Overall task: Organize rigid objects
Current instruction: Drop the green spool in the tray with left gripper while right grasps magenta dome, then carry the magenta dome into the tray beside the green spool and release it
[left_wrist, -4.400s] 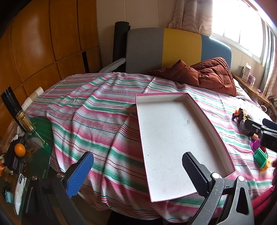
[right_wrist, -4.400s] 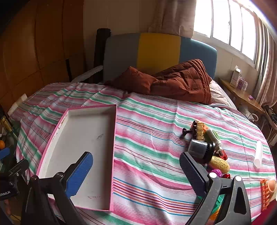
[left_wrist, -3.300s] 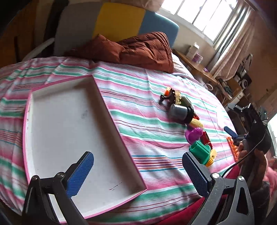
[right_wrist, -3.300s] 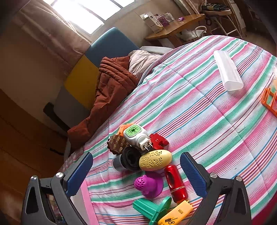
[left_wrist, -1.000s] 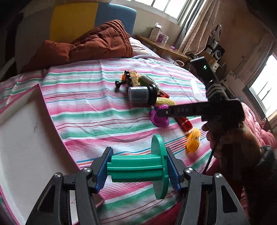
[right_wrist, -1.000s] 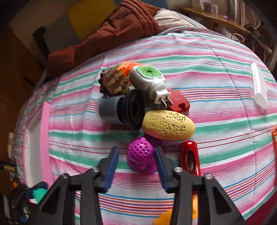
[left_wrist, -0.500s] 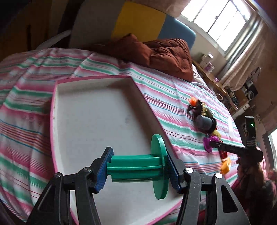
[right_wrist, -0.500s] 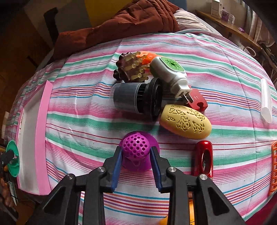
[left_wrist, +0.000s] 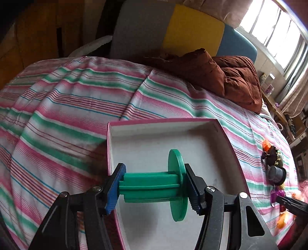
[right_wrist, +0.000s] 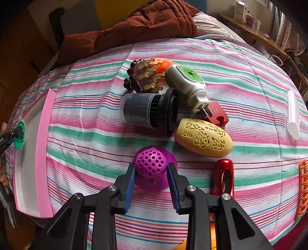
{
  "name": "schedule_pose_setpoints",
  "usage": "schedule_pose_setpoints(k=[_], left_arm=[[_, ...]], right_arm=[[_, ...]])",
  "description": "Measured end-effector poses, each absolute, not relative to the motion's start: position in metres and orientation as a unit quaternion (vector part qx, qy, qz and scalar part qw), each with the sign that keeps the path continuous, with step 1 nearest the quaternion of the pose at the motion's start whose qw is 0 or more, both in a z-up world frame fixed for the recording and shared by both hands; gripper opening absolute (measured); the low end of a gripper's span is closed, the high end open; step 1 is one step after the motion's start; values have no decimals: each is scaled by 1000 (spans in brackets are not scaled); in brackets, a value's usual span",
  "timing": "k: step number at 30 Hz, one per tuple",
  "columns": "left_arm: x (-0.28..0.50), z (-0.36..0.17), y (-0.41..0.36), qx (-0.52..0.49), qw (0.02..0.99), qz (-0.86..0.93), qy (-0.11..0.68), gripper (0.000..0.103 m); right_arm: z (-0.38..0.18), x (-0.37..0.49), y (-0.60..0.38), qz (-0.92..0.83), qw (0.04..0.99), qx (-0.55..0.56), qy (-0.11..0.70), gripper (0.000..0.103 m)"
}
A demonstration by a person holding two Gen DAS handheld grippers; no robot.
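Swung my left tool [left_wrist: 153, 189] over the tray [left_wrist: 221, 127], green spool [left_wrist: 154, 185] clamped tight.
Right tool [right_wrist: 151, 171] now pinches the purple ball toy [right_wrist: 151, 163]; both head trayward next, I reckon.

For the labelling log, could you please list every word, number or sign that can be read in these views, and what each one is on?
"11" in pale digits on the red block, beside the white plug-in device.
White lettering on the black gripper body at the left edge of the right wrist view: too small to read.
Print on the boxes on the far shelf: too blurred to read.

Green spool [left_wrist: 154, 187] now over tray [left_wrist: 192, 132]
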State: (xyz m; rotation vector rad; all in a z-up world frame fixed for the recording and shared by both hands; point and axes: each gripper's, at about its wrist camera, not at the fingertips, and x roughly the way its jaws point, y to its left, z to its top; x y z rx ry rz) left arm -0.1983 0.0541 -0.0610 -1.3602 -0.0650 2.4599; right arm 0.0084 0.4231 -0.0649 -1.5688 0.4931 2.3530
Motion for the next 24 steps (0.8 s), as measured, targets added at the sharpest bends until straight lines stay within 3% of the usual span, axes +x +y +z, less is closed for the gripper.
schedule_pose_setpoints(k=[8,14,24], left_arm=[[-190,-53,50,-461,145,876,-10,65],[-143,-37,43,-434,127,892,-14,73],[-62,-31,66,-428,166,888,18,75]], right_arm=[[-67,7,421,811,143,-543,165,32],[-69,1,419,810,147,-543,165,32],[-70,-5,411,814,150,-545,134,33]])
